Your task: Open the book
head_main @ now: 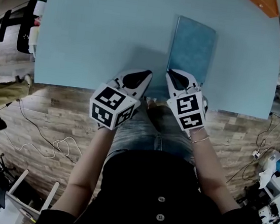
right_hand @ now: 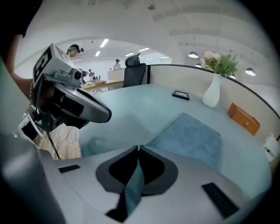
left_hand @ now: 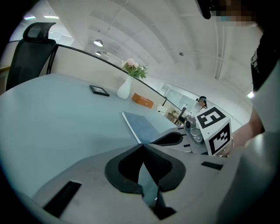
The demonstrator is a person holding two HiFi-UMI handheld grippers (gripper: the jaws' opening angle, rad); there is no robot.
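Observation:
A closed teal book (head_main: 192, 46) lies flat on the pale blue table (head_main: 99, 32), near its front edge. My right gripper (head_main: 169, 72) is shut and empty, its tips at the book's near left corner; whether they touch it I cannot tell. In the right gripper view the book (right_hand: 188, 138) spreads just beyond the closed tips of the right gripper (right_hand: 138, 148). My left gripper (head_main: 148, 74) is shut on nothing, a little left of the book. In the left gripper view, the left gripper (left_hand: 142, 145) points at the book's (left_hand: 142, 127) near corner.
A white vase with flowers (right_hand: 213, 92), an orange box (right_hand: 244, 118) and a small black frame (right_hand: 180, 95) stand at the table's far side. An office chair (left_hand: 30, 52) sits beyond the table. Cables lie on the wood floor (head_main: 44, 142) beside the person.

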